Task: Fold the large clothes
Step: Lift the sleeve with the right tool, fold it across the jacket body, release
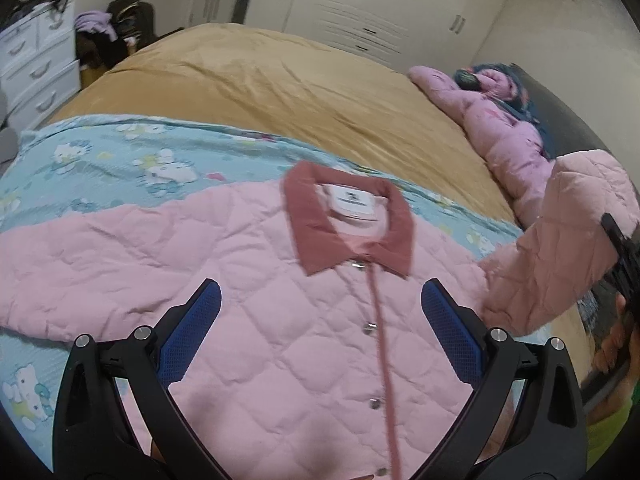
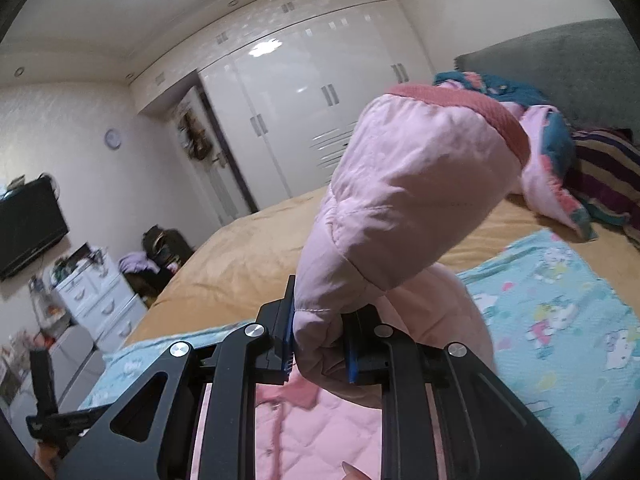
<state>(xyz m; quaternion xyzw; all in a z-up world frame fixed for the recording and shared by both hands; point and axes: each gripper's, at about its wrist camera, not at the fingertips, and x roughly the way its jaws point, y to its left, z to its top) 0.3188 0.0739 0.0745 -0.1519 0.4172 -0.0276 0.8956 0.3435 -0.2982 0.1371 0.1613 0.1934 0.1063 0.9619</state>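
Note:
A pink quilted jacket (image 1: 280,320) with a dark pink collar (image 1: 348,220) lies front up on a blue cartoon blanket (image 1: 100,160), its snaps closed. My left gripper (image 1: 320,300) is open and empty, hovering above the jacket's chest. My right gripper (image 2: 318,344) is shut on the jacket's right sleeve (image 2: 400,208) and holds it lifted above the bed, cuff (image 2: 500,120) pointing up. The lifted sleeve also shows in the left wrist view (image 1: 560,240), with the right gripper (image 1: 624,264) at the right edge.
The blanket lies on a bed with a tan cover (image 1: 280,80). A pile of pink and blue clothes (image 1: 500,120) sits by the dark headboard (image 2: 560,60). White drawers (image 1: 36,68) and a wardrobe (image 2: 300,120) stand beyond the bed.

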